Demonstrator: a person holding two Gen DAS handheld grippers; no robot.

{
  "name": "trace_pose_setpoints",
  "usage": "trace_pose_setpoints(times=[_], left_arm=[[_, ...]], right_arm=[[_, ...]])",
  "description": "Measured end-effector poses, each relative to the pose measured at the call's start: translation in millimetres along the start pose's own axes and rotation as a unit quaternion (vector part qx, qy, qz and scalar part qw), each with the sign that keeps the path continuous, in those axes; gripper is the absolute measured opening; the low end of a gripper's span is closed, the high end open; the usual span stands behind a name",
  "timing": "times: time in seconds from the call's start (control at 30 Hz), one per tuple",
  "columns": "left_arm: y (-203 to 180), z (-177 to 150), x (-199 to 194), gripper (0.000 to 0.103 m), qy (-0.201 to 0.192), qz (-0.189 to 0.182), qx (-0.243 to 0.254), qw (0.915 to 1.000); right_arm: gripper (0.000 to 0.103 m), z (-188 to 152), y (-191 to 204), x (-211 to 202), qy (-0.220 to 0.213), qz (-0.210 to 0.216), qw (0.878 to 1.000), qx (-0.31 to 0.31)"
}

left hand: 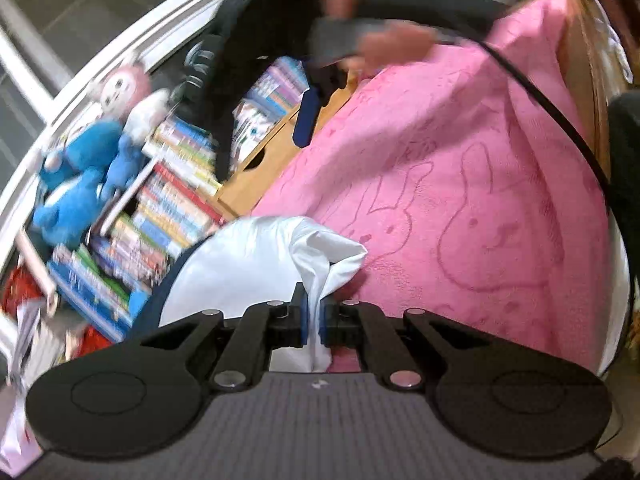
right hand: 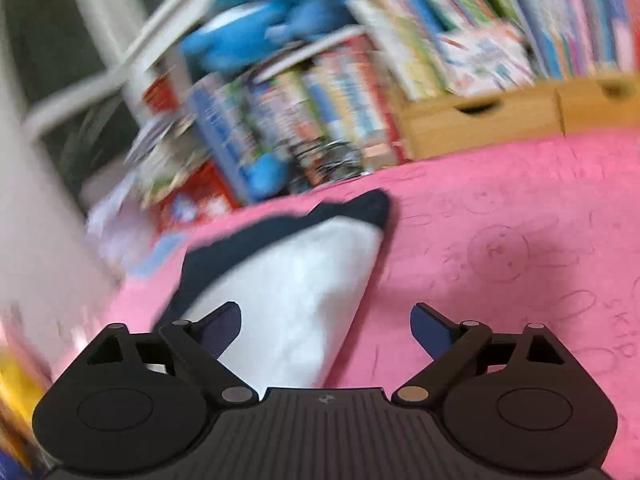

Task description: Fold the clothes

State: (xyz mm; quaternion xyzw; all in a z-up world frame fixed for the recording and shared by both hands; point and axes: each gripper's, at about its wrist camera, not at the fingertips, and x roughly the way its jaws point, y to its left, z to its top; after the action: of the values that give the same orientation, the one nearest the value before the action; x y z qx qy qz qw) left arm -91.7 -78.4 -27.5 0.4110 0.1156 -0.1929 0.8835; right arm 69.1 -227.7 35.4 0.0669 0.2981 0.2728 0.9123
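We can read only one word: "skip", drawn in darker pink line on the fluffy pink rabbit-patterned blanket (right hand: 500, 248), near the right edge of the right wrist view, its letters running sideways. The spines of the colourful rows of children's books (right hand: 320, 120) carry printing, but we find it too blurred to read.

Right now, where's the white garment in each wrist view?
Left wrist: white garment sits bottom centre, a fold pinched in the shut left gripper.
Right wrist: white garment lies centre-left, ahead of the open right gripper, untouched.
Shared landmark: pink blanket beneath it.
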Motion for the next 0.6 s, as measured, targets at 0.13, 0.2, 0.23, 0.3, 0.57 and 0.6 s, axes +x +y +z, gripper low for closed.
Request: trace_pose_setpoints(times=[0.13, 0.2, 0.23, 0.3, 0.57, 0.6], left_arm=[[-9.9, -1.3, -30.7, 0.009, -0.004, -0.008, -0.008, 0.9999], [-9.8, -4.7, -49.1, 0.011, -0.005, -0.029, -0.029, 0.9991], [-7.4, -7.0, -57.8, 0.015, -0.005, -0.036, -0.039, 0.9986], [9.0, -11.9, -72.3, 0.031, -0.003, -0.042, -0.062, 0.9972], [115.7, 29.3, -6.4, 0.045, 0.012, 0.021, -0.161, 0.9867], [120.7, 35.2, 14.7, 0.045, 0.022, 0.025, -0.161, 0.9864]], right_arm=[[0.034, -41.6, 52.5, -4.8, 0.018, 0.002, 0.992, -0.124], [0.034, -62.2, 69.3, -2.5, 0.035, 0.008, 0.986, -0.161], [0.035, -70.2, 71.9, -2.4, 0.035, -0.001, 0.983, -0.178], [0.035, -84.6, 75.7, -4.4, 0.026, -0.024, 0.977, -0.212], [0.059, -94.2, 65.8, -10.3, -0.005, 0.008, 0.983, -0.183], [0.062, -95.8, 66.4, -10.0, -0.008, 0.012, 0.983, -0.181]])
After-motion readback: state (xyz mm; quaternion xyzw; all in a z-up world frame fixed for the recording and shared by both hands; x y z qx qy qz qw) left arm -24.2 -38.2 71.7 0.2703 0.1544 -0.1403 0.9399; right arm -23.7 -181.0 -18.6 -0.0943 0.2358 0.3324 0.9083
